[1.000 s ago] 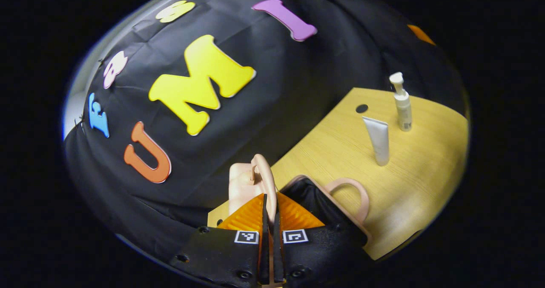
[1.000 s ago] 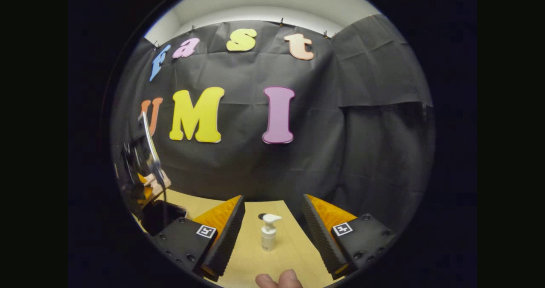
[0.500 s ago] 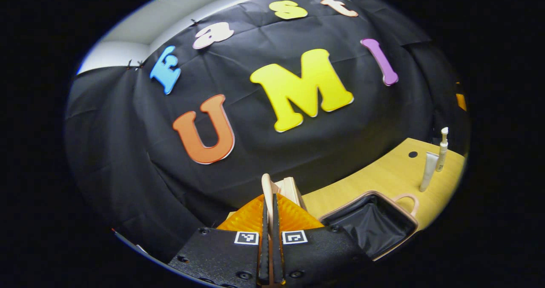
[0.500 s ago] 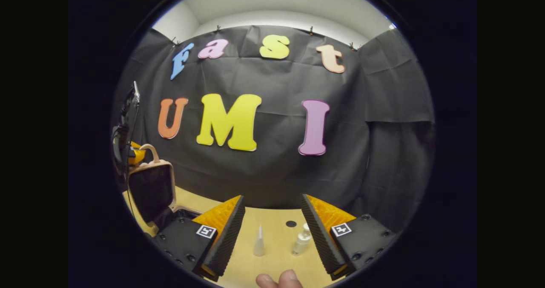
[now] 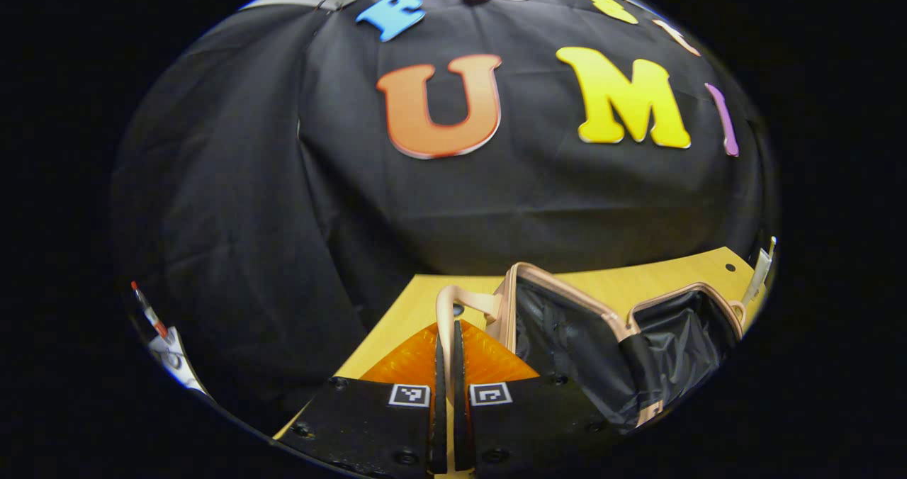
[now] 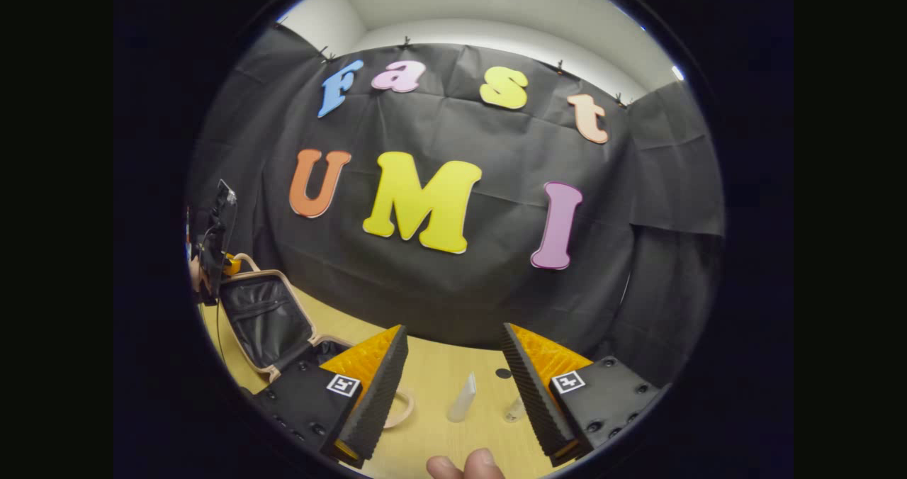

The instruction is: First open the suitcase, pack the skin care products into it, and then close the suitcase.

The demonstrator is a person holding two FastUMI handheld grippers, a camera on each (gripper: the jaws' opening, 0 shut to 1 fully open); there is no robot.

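left gripper [image 5: 446, 344] has its fingers pinched tight on the lid's pink handle [image 5: 445, 307], holding the lid [image 5: 560, 330] up just to its right; the suitcase [image 5: 680, 327] gapes open further right, black lining showing, what lies inside too dark to tell. over in the right gripper view, the open lid [image 6: 266, 316] stands far left, right gripper [image 6: 453, 365] spread wide and empty, a white tube [image 6: 462, 397] and a small bottle [image 6: 515, 409] standing on the table [image 6: 439, 373] between its fingers, ahead.

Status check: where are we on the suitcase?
Left hand-held gripper shut on lid handle. Suitcase open. Right hand-held gripper open, facing tube and pump bottle. Nothing in the way.
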